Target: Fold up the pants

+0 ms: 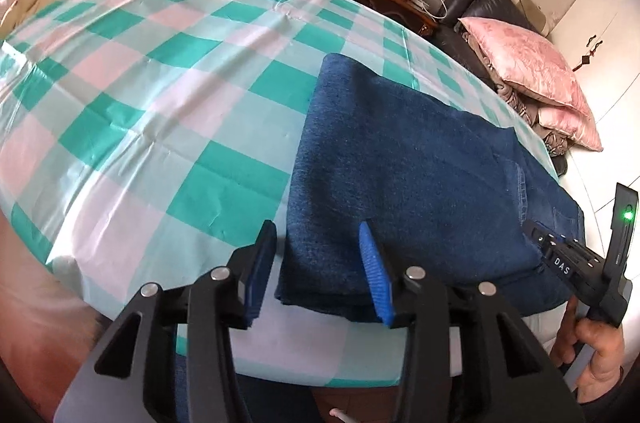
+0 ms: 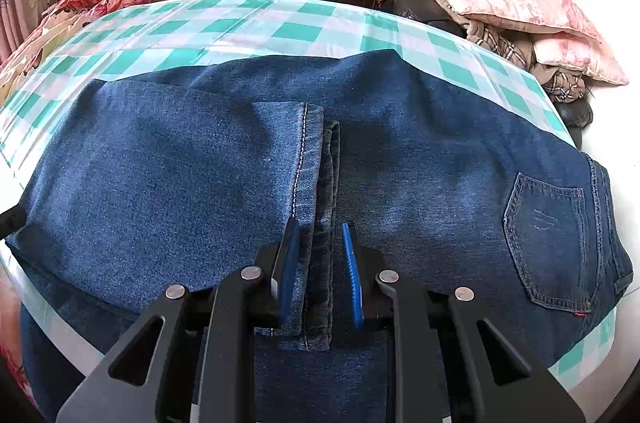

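left gripper (image 1: pixel 318 269): spread, astride jeans (image 1: pixel 404 183) fold corner
right gripper (image 2: pixel 320 275): parted, straddling hems (image 2: pixel 320 191)
tip: pinch all layers squarely

the pants (image 2: pixel 400 163) run off the right wrist view's bottom edge.

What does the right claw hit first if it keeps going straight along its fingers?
Probably the jeans: the right claw, open, straddles the folded-over leg hems, so it would likely meet that denim first. Its height above the cloth is unclear.
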The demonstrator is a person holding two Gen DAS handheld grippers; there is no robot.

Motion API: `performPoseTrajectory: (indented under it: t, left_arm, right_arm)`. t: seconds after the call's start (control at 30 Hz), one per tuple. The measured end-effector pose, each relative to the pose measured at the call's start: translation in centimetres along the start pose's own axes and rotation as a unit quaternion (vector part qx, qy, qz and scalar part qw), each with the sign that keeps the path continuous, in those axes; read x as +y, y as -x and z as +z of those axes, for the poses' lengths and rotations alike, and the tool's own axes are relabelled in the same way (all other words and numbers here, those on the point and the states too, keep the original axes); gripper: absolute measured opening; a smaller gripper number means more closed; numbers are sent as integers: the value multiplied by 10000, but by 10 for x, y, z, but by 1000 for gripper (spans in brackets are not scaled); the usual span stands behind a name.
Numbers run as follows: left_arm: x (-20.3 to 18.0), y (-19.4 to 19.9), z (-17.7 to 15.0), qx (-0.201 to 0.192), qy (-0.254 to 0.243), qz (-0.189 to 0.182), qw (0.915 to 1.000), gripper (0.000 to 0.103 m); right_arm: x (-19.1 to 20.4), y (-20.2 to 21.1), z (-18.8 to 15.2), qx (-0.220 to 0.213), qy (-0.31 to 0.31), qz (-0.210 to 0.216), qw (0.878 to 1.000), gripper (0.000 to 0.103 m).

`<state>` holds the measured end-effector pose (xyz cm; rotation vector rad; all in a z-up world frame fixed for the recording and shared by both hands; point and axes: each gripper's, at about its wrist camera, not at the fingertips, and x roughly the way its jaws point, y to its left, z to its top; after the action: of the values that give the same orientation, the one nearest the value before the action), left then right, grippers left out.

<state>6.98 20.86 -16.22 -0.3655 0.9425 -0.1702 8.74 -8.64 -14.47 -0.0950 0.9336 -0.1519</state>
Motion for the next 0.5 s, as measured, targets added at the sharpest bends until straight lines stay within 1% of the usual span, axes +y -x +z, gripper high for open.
performPoseTrajectory:
  t: [0.07, 0.13, 0.2, 0.23, 0.3, 0.43, 0.47, 0.5]
  left_arm:
    - [-4, -2, 0, 15, -82, 33, 10000, 41]
    - [-5, -1, 1, 35, -53, 53, 10000, 34]
    - [1, 3, 2, -10, 53, -32, 10000, 23]
    - [3, 5, 3, -26, 101, -86, 9999, 21]
    - [3, 10, 5, -75, 109, -198, 9997, 20]
    - [-5, 16, 8, -186, -16, -200, 9996, 19]
    - [-5, 16, 8, -180, -18, -198, 9996, 21]
    - [-4, 14, 8, -148, 19, -194, 9997, 27]
  right_arm:
    - [0, 0, 0, -12, 6, -3, 10000, 21]
    - [0, 0, -1, -19, 4, -7, 10000, 21]
    - [0, 0, -1, -22, 9, 0, 10000, 21]
    - [0, 0, -1, -25, 12, 0, 10000, 22]
    - [2, 1, -1, -33, 23, -19, 10000, 22]
    - [3, 1, -1, -44, 25, -50, 10000, 23]
    - [3, 1, -1, -42, 26, -47, 10000, 23]
    - [3, 1, -1, -39, 25, -46, 10000, 23]
